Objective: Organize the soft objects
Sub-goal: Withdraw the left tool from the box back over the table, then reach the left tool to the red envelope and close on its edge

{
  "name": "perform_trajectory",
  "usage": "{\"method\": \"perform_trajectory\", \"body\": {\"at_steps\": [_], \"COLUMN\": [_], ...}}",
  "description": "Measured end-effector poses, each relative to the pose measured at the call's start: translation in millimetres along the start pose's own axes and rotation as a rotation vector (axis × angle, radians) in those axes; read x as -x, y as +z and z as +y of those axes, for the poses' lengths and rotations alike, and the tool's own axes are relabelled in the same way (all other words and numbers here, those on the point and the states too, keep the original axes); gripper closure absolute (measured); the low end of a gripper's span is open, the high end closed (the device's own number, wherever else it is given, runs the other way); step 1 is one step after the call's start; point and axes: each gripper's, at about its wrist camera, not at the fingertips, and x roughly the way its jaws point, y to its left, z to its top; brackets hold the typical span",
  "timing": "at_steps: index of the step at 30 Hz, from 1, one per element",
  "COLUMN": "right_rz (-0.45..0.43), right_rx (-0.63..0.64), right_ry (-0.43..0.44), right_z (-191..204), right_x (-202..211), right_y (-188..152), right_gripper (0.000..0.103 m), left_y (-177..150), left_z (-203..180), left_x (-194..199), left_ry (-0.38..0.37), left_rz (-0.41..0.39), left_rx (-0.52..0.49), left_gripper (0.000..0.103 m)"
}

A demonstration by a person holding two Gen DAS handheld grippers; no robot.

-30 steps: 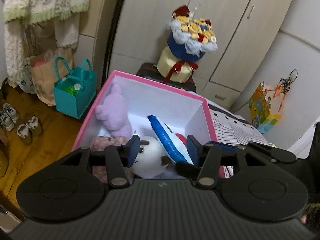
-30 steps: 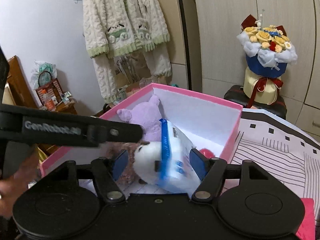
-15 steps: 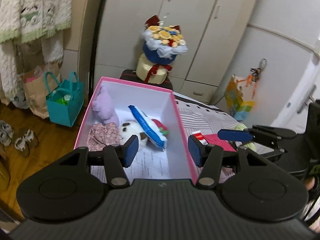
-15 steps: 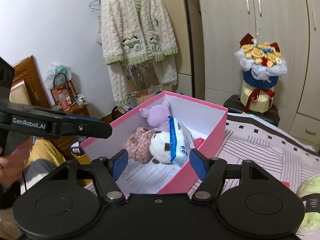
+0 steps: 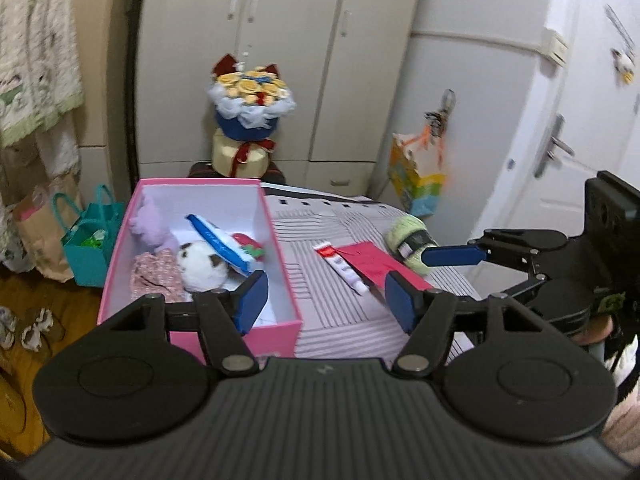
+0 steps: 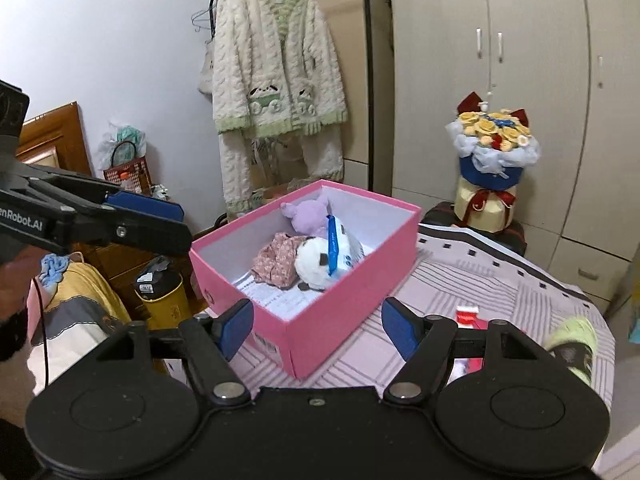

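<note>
A pink box point(image 5: 282, 280) stands on the striped bedspread point(image 5: 320, 240) and holds a purple plush point(image 5: 152, 224), a floral cloth point(image 5: 154, 272), a white plush point(image 5: 200, 268) and a blue-and-white packet point(image 5: 224, 246). To its right lie a tube point(image 5: 340, 266), a red packet point(image 5: 372, 260) and a green yarn ball point(image 5: 408, 240). My left gripper point(image 5: 326, 298) hovers over the box's near right corner, jaws opening, nothing between them. My right gripper point(image 6: 318, 324) hangs before the pink box point(image 6: 340, 308), jaws opening and empty. One of its fingers point(image 5: 454, 256) reaches in by the yarn.
A flower bouquet point(image 5: 250, 120) sits on a dark case behind the box, with wardrobe doors beyond. A teal bag point(image 5: 92, 240) and shoes are on the floor at left. A knitted cardigan point(image 6: 276, 76) hangs on the wall. A colourful gift bag point(image 5: 416, 176) hangs near the door.
Both grippers have drawn back and up from the box, so the whole box and the bedspread beside it now show. Both pairs of jaws stand wider, and the left view has swung right.
</note>
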Motion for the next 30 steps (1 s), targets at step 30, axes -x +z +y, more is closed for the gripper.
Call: {"method": "perform_trajectory", "body": {"at_steps": [30], "right_rz": [0.034], "right_rx": [-0.071], "right_ry": [-0.134], "right_z": [-97], "right_x": [-2], "right_y": [-86], "right_gripper": [0.016], "left_y": [-24], "left_z": [-82], "left_x": [-125], "left_ry": [-0.245], "left_rz": [0.182], "left_rx": [-0.043], "left_gripper": [0.037]}}
